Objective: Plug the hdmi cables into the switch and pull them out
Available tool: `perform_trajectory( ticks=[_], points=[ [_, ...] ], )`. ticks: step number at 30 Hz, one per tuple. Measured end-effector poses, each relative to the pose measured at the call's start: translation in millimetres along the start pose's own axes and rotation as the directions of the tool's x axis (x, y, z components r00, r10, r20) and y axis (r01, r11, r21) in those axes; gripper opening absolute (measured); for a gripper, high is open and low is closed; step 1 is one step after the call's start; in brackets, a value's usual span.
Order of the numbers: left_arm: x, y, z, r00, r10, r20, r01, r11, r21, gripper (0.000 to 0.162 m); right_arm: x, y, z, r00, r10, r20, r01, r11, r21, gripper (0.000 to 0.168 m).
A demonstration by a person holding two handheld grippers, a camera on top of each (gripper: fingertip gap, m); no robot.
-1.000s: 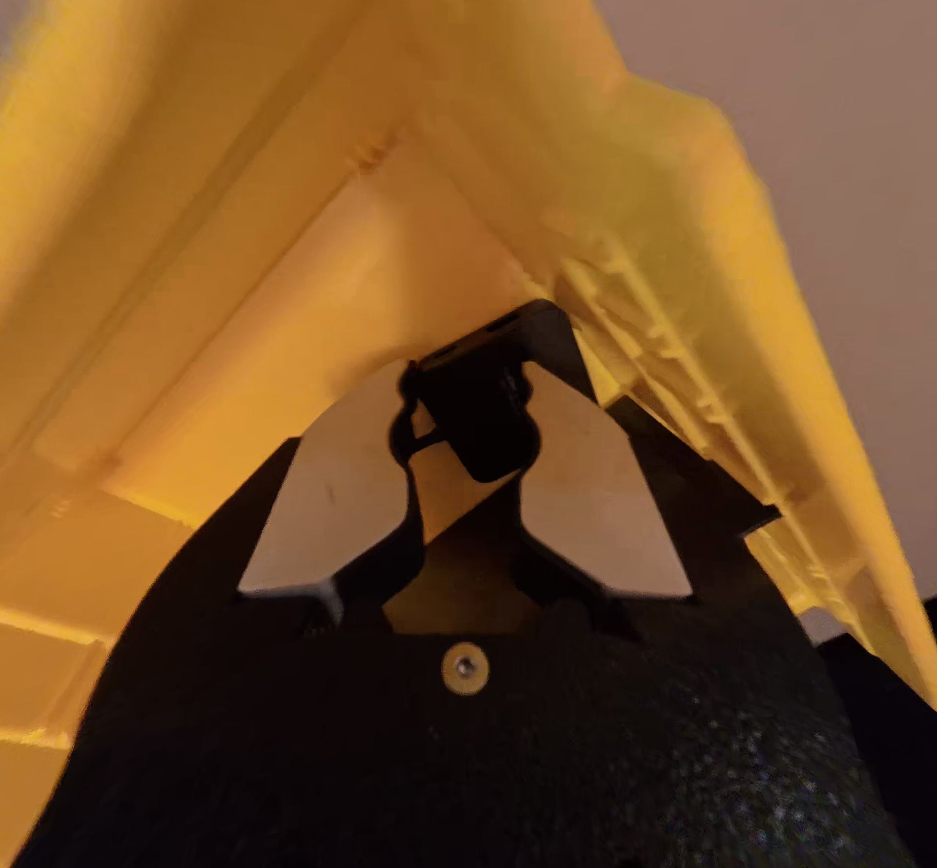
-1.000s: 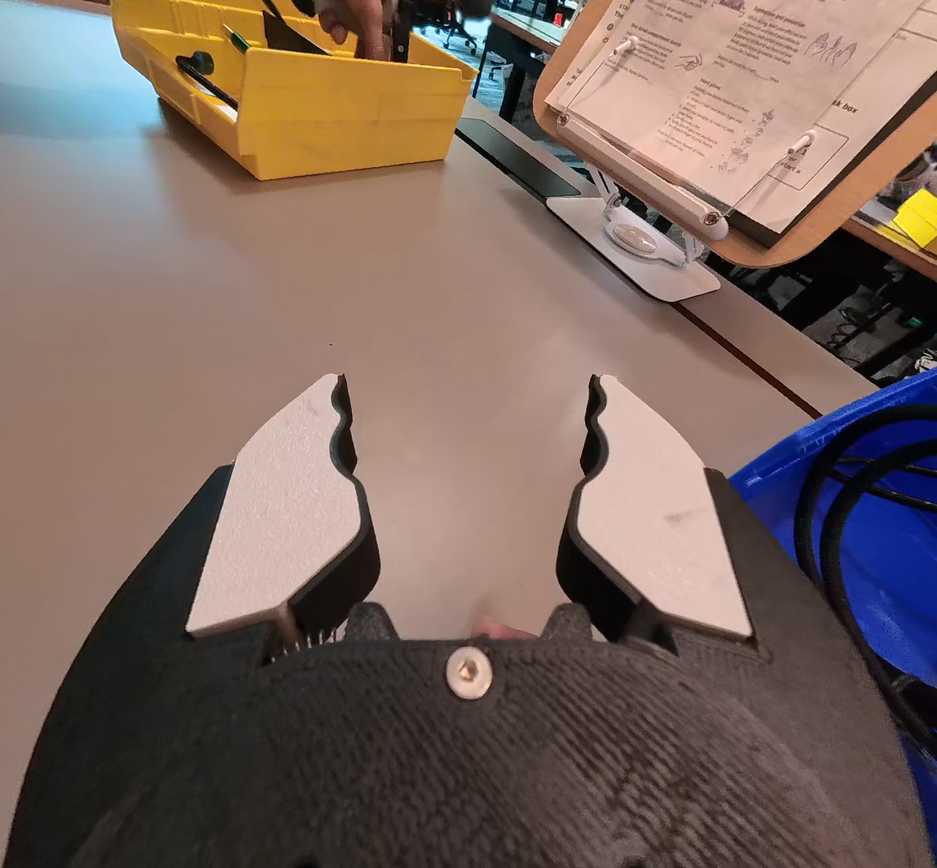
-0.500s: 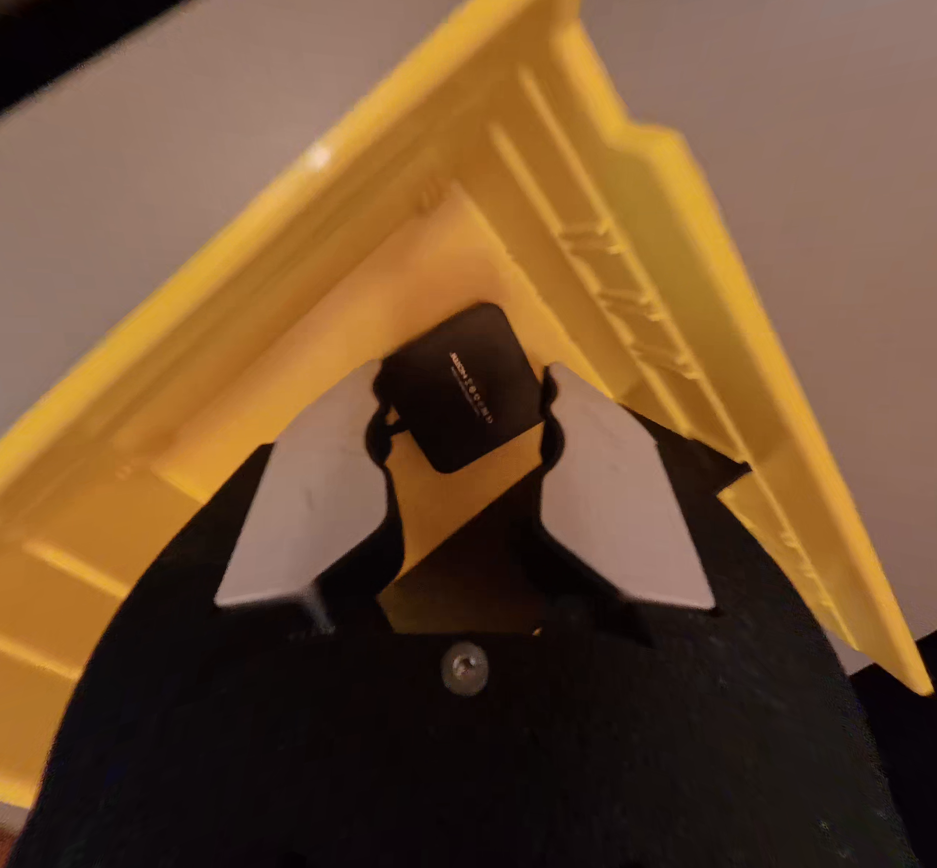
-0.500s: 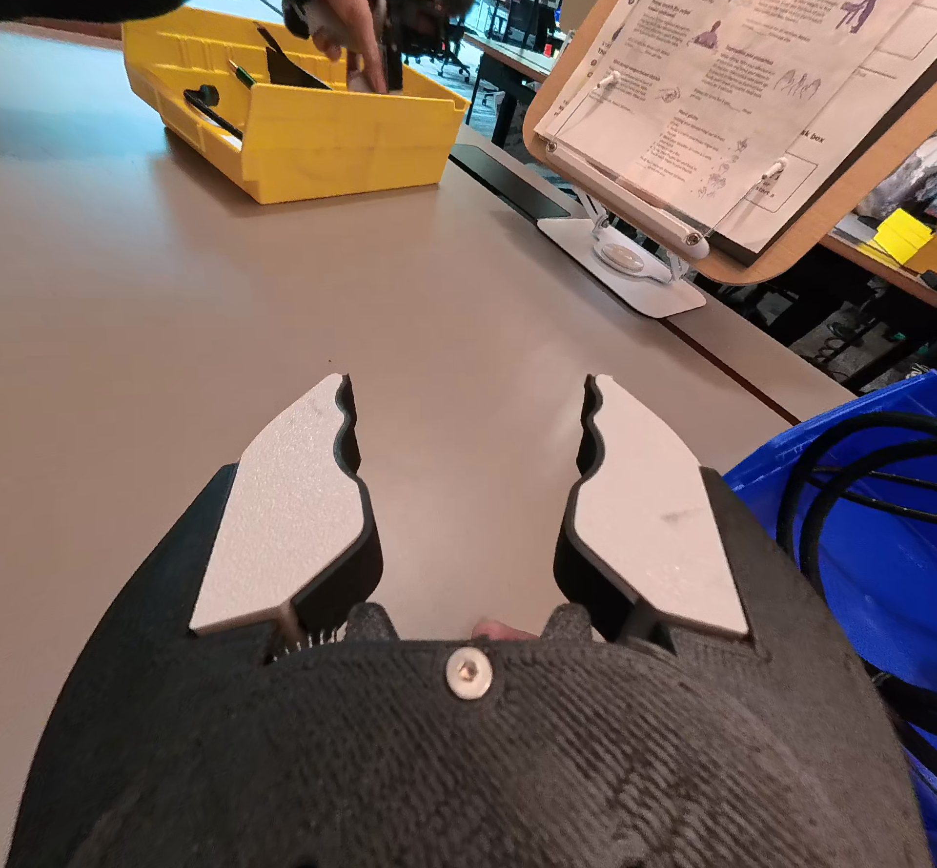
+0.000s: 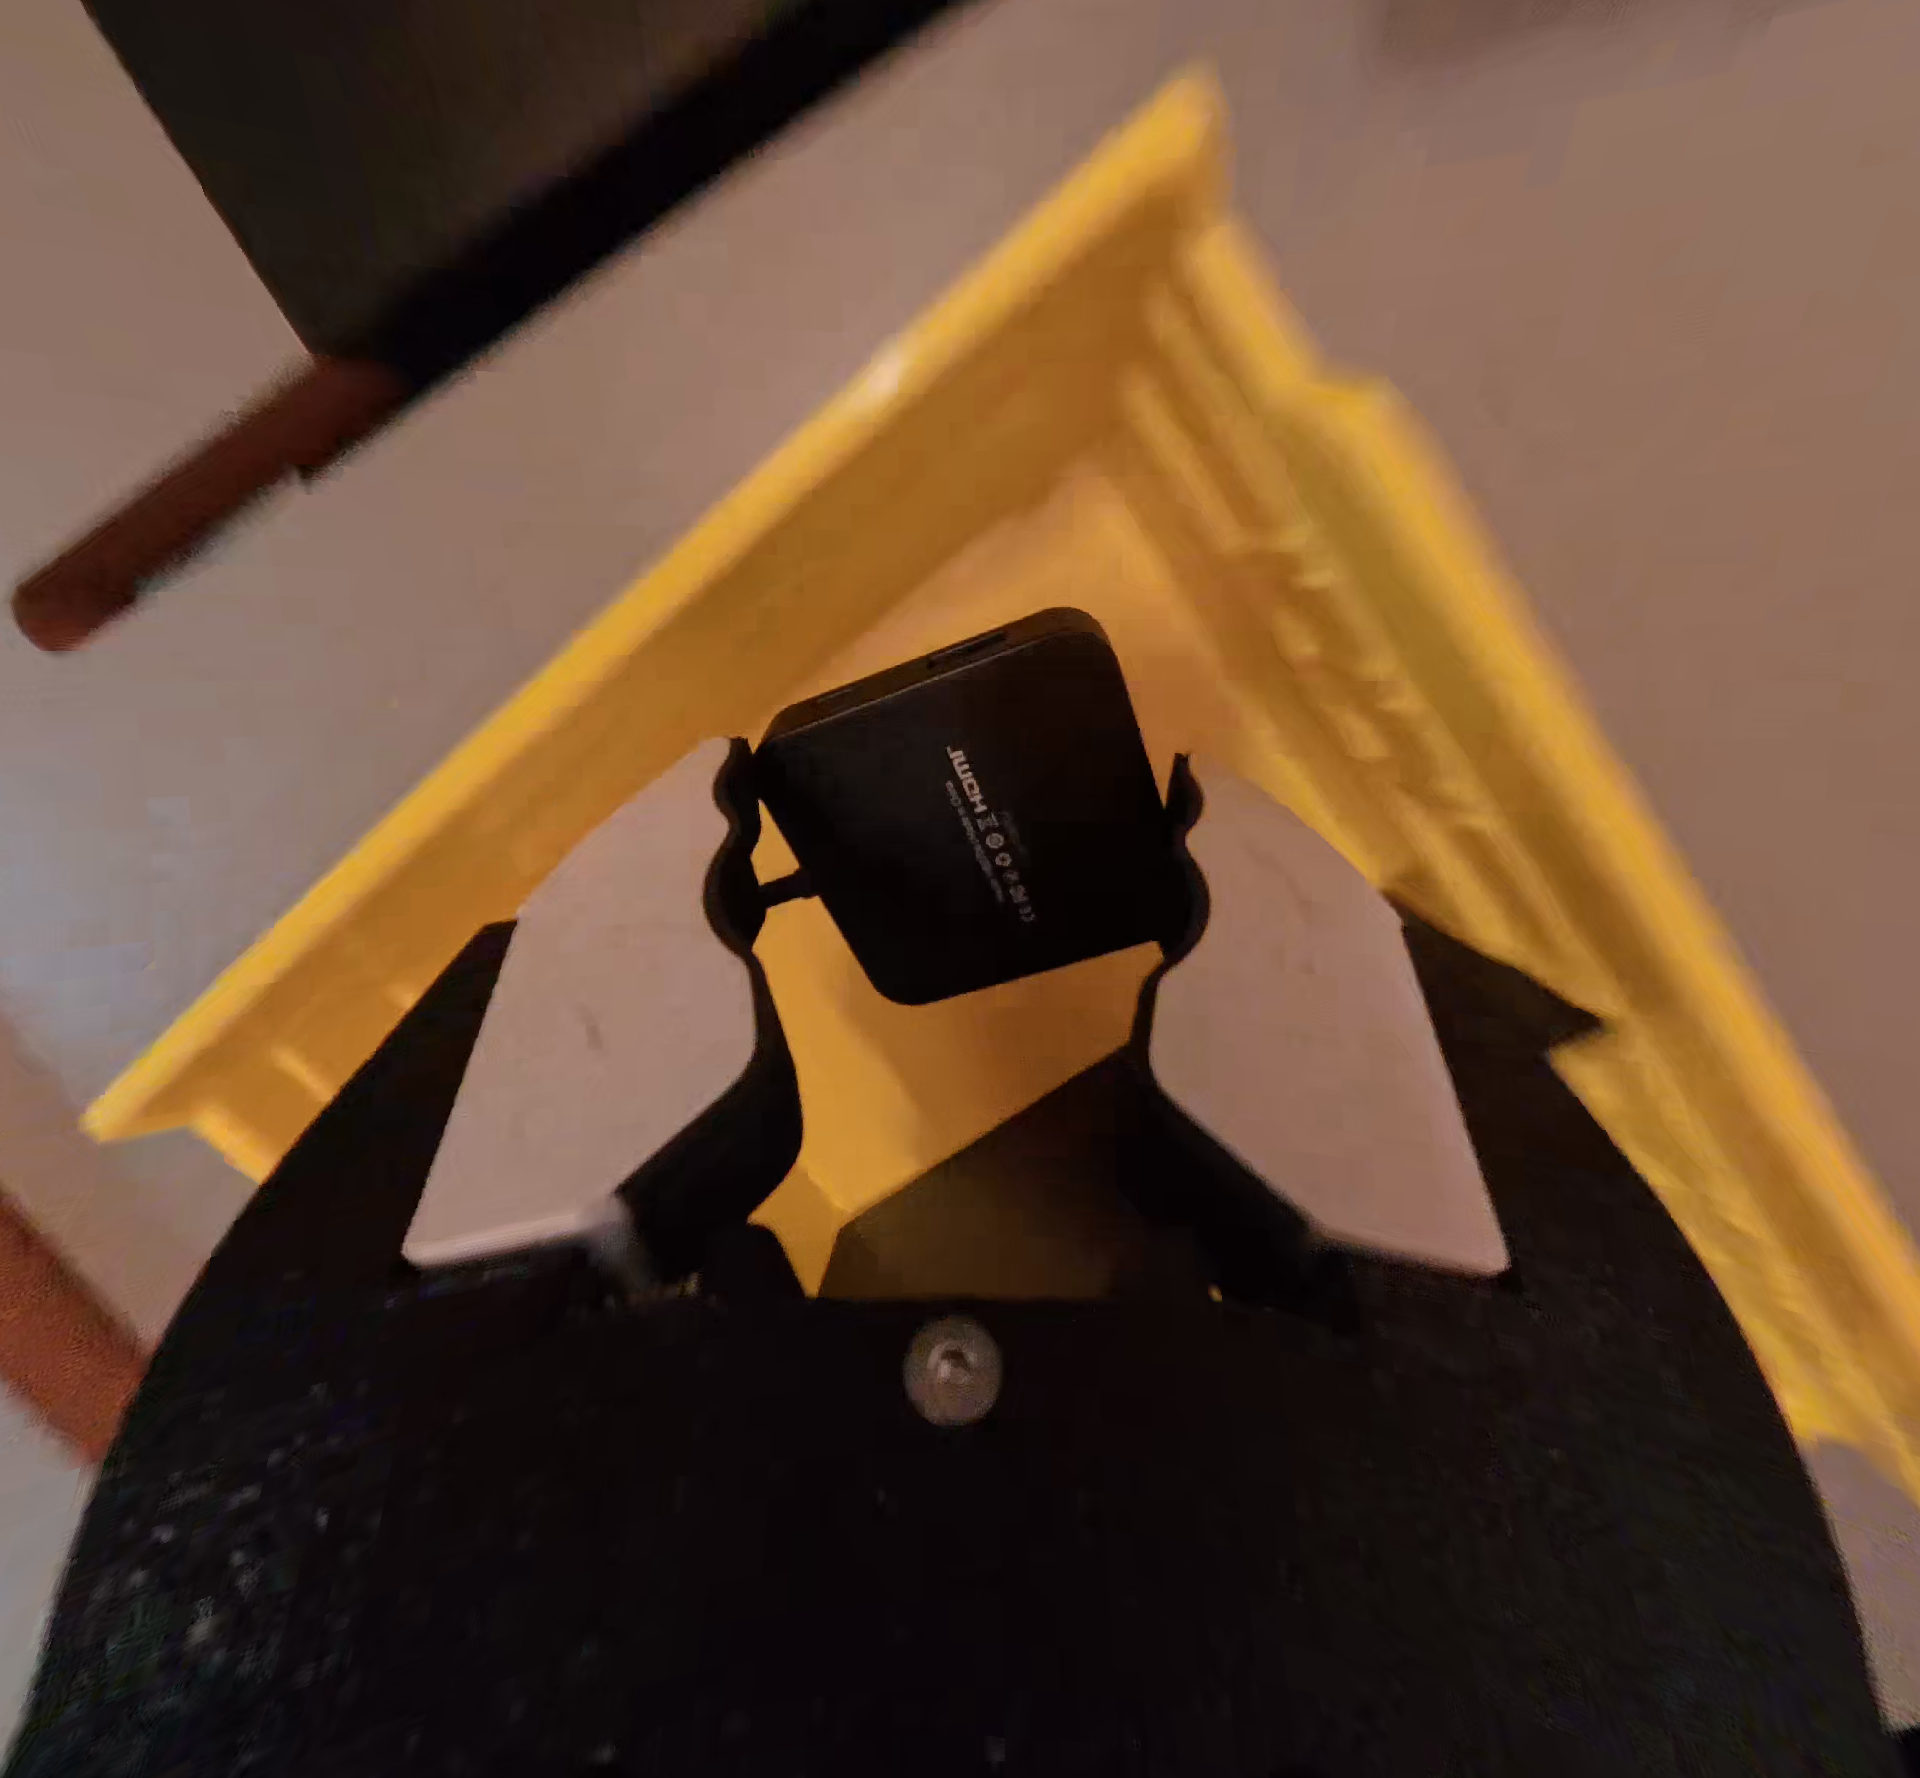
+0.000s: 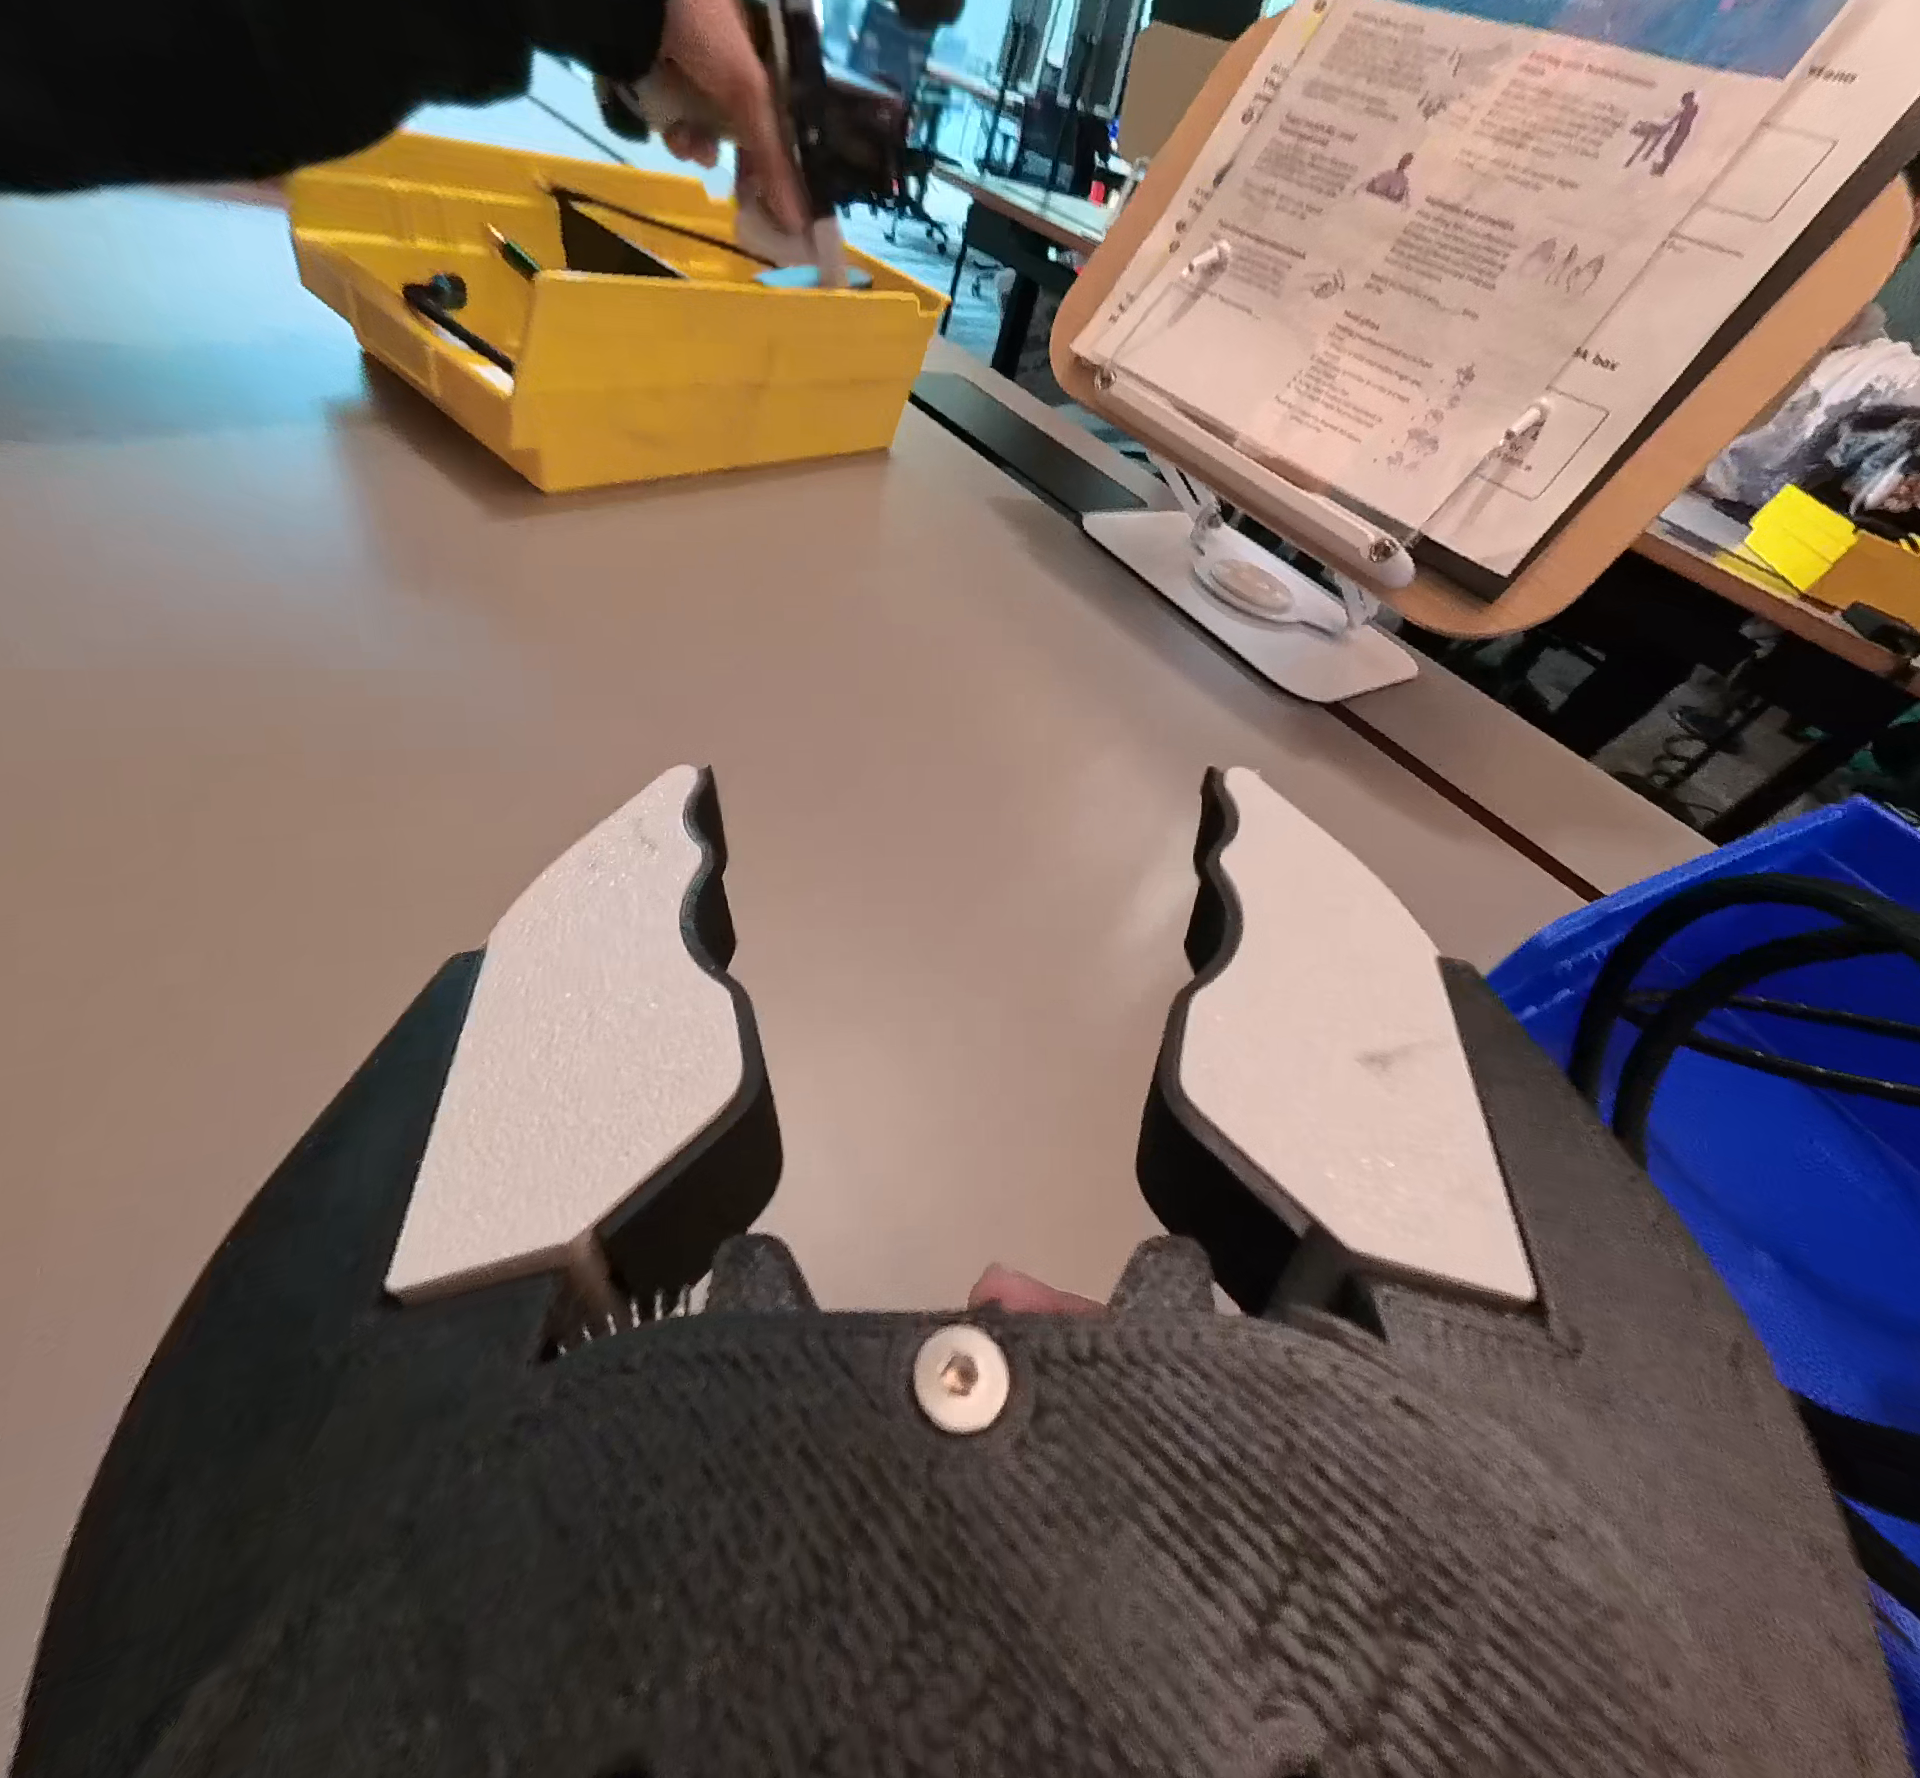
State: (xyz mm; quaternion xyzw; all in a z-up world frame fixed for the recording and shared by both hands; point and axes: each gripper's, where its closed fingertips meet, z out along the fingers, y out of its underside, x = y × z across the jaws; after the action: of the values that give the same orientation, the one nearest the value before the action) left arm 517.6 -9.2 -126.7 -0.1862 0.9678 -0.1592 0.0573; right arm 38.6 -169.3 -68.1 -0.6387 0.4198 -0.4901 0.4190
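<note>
Left wrist: close, down into yellow bin [image 5: 935, 523]; right wrist: low across table [image 6: 520, 689] (bin shared).

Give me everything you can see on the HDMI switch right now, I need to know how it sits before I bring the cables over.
The switch is a small, flat black box with rounded corners, smooth and matte, plastic or metal by its look. Pale printing runs across its top face. Its far edge shows slot-like ports. The left gripper is shut on it, fingers pressing its two sides, and it sits rotated between them, lifted above the yellow bin. A thin black stub juts from its left side. No cables are plugged in that I can see.
</note>
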Motion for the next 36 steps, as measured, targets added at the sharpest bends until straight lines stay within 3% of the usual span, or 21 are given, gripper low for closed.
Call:
perform_trajectory(
  ticks=[5, 8, 11, 15, 21, 25, 27, 31, 36],
  points=[
    [68.1, -35.6, -119.2, 0.95, 0.103, -0.296, 0.036, 0.902, 0.429, 0.074, -3.8, -19.1, 14.0, 0.999, 0.046, -0.009, -0.045, 0.994, 0.099, 0.09],
    [130.1, -24.0, -170.0, 0.848, 0.245, -0.469, 0.067, 0.829, 0.555, 0.074, -17.8, -33.4, 31.3, 1.0, -0.01, -0.004, 0.011, 0.99, 0.143, 0.092],
    [196.9, 3.5, -195.7, 0.706, 0.393, -0.59, 0.08, 0.783, 0.617, 0.074, -34.0, -56.1, 45.0, 0.998, -0.061, 0.004, 0.059, 0.975, 0.216, 0.096],
    [268.8, 35.1, -204.8, 0.562, 0.492, -0.665, 0.123, 0.746, 0.655, 0.074, -55.2, -90.3, 49.8, 0.997, -0.036, 0.063, 0.012, 0.938, 0.347, 0.095],
    [343.4, 57.7, -202.9, 0.445, 0.512, -0.735, 0.213, 0.737, 0.642, 0.074, -82.2, -123.0, 47.3, 0.994, -0.103, 0.046, 0.071, 0.888, 0.455, 0.093],
    [387.4, 70.5, -173.2, 0.413, 0.487, -0.77, 0.146, 0.799, 0.584, 0.074, -111.5, -114.1, 61.1, 0.965, -0.252, 0.077, 0.205, 0.902, 0.38, 0.098],
    [402.5, 75.2, -160.3, 0.394, 0.463, -0.794, 0.129, 0.828, 0.546, 0.074, -118.4, -113.0, 60.8, 0.957, -0.272, 0.099, 0.214, 0.895, 0.391, 0.094],
    [420.9, 82.7, -147.4, 0.365, 0.443, -0.819, 0.103, 0.855, 0.508, 0.074, -113.2, -95.3, 66.0, 0.951, -0.288, 0.109, 0.235, 0.907, 0.349, 0.071],
    [428.3, 88.3, -140.6, 0.336, 0.423, -0.842, 0.078, 0.878, 0.472, 0.074, -118.0, -88.9, 60.0, 0.938, -0.295, 0.184, 0.195, 0.885, 0.422, 0.071]
  ],
)
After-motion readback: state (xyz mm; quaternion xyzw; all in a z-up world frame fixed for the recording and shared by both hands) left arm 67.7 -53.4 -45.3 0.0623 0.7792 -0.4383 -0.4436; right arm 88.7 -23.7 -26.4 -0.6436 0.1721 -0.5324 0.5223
